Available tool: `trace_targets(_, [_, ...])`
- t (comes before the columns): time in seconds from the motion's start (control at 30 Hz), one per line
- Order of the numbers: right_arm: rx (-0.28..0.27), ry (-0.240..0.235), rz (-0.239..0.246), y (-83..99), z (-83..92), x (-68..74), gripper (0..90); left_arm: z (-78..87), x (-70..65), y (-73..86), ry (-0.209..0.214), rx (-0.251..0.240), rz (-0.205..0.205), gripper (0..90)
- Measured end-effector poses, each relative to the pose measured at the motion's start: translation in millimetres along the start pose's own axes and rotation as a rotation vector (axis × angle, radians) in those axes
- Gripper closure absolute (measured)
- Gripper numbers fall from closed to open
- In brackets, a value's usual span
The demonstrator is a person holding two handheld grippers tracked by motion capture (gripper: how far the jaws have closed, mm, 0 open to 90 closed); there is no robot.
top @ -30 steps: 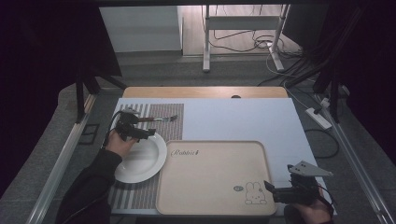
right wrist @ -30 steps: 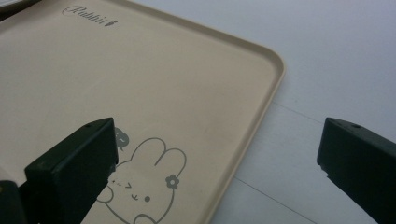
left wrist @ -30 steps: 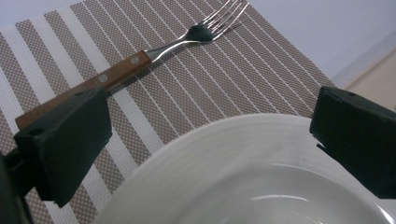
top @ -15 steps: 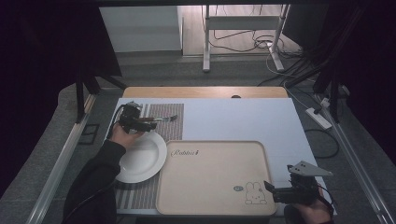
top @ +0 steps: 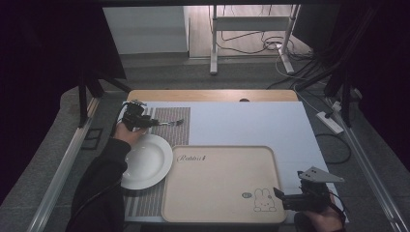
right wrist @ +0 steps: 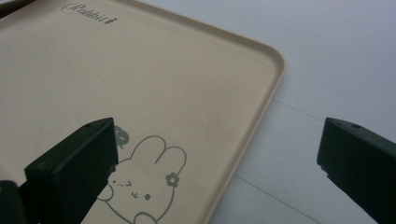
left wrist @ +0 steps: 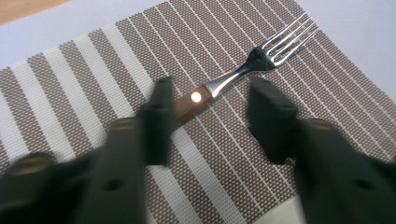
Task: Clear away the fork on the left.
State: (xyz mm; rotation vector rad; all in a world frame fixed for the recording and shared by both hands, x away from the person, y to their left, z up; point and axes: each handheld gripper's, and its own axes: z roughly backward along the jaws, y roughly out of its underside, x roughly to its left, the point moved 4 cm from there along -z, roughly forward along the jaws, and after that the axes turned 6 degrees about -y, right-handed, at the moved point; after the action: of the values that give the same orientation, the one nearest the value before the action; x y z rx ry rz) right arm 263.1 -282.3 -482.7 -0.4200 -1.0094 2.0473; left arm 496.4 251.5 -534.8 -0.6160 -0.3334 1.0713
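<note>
The fork [left wrist: 224, 84] lies flat on the striped placemat [left wrist: 84, 93], at the far left part of the table [top: 241, 121], its tines pointing away from the left gripper [left wrist: 208, 112] and toward the pale table surface beyond the mat's edge. In the left gripper view, the wooden handle with its single bright rivet runs slantwise into the gap between the two black jaws; the handle's near end passes behind the jaw seen at the left of that view, while the other jaw stands off to the side of the metal neck with bare mat showing between them. The jaws have just been closing with the handle between them, and the picture is blurred there; a clear gap remains on one side, so they are not clamped on the fork. From the high view, the left gripper [top: 145, 122] sits low over the mat just beyond the white plate [top: 145, 162], with the fork [top: 170, 123] projecting from it toward the table's middle. The beige tray [top: 217, 183] lies beside the plate, printed with a rabbit near its right front corner. The right gripper [top: 285, 198] hovers at that corner, well apart from the fork; in its own view the jaws stand wide apart over the tray rim [right wrist: 261, 107], holding nothing.
</note>
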Motion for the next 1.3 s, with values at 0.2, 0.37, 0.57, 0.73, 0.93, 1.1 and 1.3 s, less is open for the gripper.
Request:
trace_targets(0.2, [0.004, -0.001, -0.002, 0.1, -0.3, -0.3, 0.0, -8.4, 10.8, -4.6, -0.005, 0.044, -0.019, 88.7])
trace_targets(0.37, [0.004, -0.001, -0.002, 0.1, -0.2, -0.3, 0.0, -13.5, 15.5, -8.4, -0.014, 0.054, -0.001, 88.7])
trace_targets(0.57, [0.002, -0.001, -0.005, 0.2, -0.2, -0.4, 0.0, -22.9, 18.9, -10.8, -0.030, 0.084, 0.014, 88.7])
trace_targets(0.73, [0.003, -0.001, -0.003, 0.3, -0.1, -0.3, 0.0, -29.6, 19.4, -11.5, -0.059, 0.127, 0.005, 88.6])
trace_targets(0.93, [0.000, -0.003, -0.002, 0.5, 0.3, -0.3, 0.0, -33.1, 24.5, -8.8, -0.099, 0.164, 0.000, 88.5])
trace_targets(1.1, [0.000, -0.002, -0.001, 0.5, 0.4, -0.2, 0.0, -29.4, 28.4, -3.0, -0.056, 0.194, 0.009, 88.4])
trace_targets(1.3, [0.002, -0.003, 0.002, 0.5, 0.4, 0.2, 0.0, -21.0, 26.1, 5.7, 0.027, 0.241, -0.002, 86.7])
